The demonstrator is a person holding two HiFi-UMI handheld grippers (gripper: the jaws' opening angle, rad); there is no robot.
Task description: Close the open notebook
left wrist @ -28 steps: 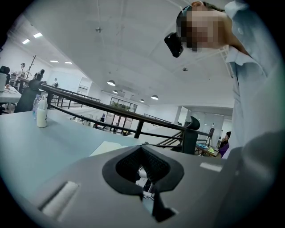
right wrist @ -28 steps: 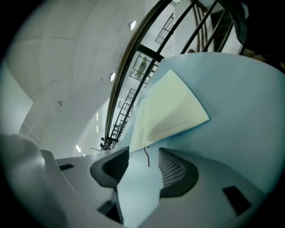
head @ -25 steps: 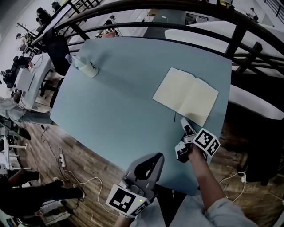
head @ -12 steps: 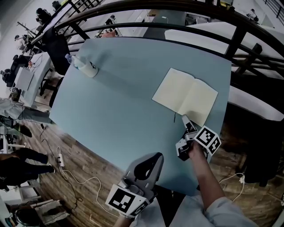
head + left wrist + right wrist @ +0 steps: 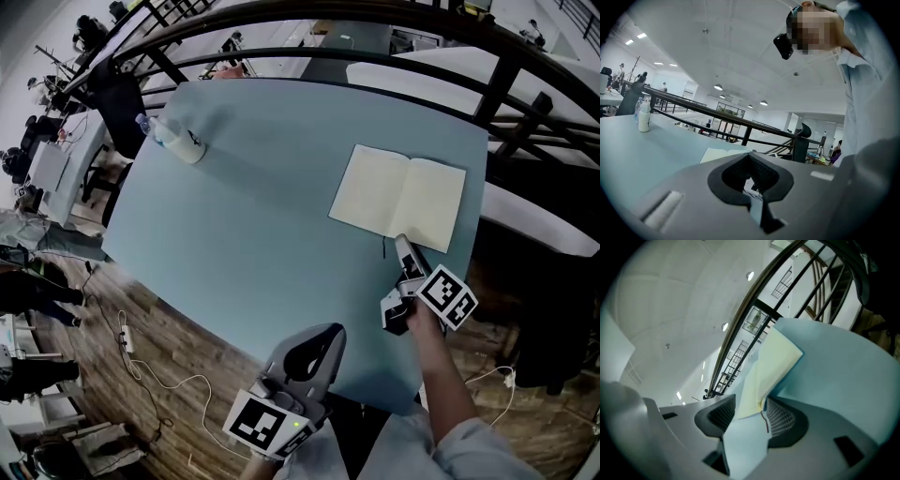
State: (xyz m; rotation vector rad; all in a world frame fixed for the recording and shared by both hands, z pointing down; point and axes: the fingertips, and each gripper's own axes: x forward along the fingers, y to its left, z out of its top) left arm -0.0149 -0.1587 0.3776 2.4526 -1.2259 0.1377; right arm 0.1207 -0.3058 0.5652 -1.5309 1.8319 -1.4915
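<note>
The open notebook (image 5: 398, 197) lies with its cream pages up on the blue table (image 5: 262, 206), near the far right edge. My right gripper (image 5: 401, 249) is at its near edge, by the dark ribbon marker (image 5: 382, 247). In the right gripper view the notebook's near corner (image 5: 768, 366) reaches in between the jaws of that gripper (image 5: 751, 401), which stand open around it, and the page curls up a little. My left gripper (image 5: 328, 333) is held shut over the table's near edge, far from the notebook (image 5: 717, 153).
A white bottle (image 5: 178, 141) stands at the table's far left corner. A dark railing (image 5: 506, 84) runs behind and to the right of the table. Wooden floor with cables (image 5: 169, 384) lies off the near left edge.
The notebook has turned and slid a little toward the right edge. My right gripper has moved slightly right with it. The left gripper has stayed put.
</note>
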